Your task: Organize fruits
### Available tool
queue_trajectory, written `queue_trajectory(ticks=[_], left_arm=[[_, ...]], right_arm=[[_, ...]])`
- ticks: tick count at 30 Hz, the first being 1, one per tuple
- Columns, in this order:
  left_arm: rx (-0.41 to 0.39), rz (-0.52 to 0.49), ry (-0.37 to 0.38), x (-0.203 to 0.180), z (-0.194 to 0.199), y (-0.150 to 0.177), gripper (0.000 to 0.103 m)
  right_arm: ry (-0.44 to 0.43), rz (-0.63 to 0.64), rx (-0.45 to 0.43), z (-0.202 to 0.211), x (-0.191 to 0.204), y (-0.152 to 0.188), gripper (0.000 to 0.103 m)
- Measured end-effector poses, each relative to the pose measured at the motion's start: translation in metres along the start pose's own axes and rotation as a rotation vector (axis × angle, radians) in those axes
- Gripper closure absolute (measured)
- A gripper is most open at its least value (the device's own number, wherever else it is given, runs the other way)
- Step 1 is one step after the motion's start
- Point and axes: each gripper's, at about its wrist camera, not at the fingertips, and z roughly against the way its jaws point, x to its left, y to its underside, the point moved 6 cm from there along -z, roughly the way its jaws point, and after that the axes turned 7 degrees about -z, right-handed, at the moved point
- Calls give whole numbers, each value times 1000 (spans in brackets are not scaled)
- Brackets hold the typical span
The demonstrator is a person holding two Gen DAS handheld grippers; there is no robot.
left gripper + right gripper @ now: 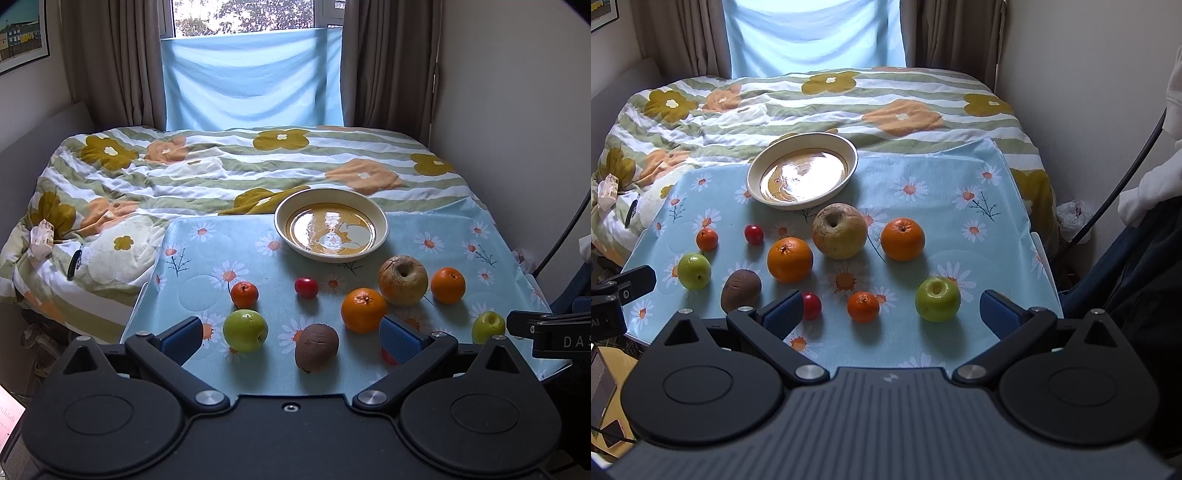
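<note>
Fruits lie loose on a light blue daisy-print cloth (pixel 207 266) (pixel 945 206). A cream bowl (pixel 380 230) (pixel 849 162) with a brown inside stands empty at the far side. My left gripper (pixel 291 338) hangs open over the near edge, a brown kiwi (pixel 316 346) (pixel 741 290) and a green apple (pixel 245 330) (pixel 694 270) between its blue pads. My right gripper (pixel 892 310) is open too, with a small tangerine (pixel 863 306) and a second green apple (pixel 937 299) (pixel 488 326) between its fingers. Neither gripper touches fruit.
Further fruit: a big yellowish apple (pixel 402 280) (pixel 839 230), two oranges (pixel 364 310) (pixel 902 239), a small tangerine (pixel 244 294), red cherry tomatoes (pixel 306 287) (pixel 812 305). A flowered duvet (pixel 221 173) covers the bed behind. Walls stand close on the right.
</note>
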Motion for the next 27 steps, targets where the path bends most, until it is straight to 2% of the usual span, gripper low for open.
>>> queue_trajectory(ticks=[8,18,27], left_arm=[[-8,-10,-11,1,6,-3,0],[-16,-82,-20,4,1,2,0],[-61,-169,52,7,-22,5,0]], right_arm=[[-3,2,-11,8,1,-2,0],[-1,-18,5,2,4,2,0],[11,-31,-19,-16,7,8,0]])
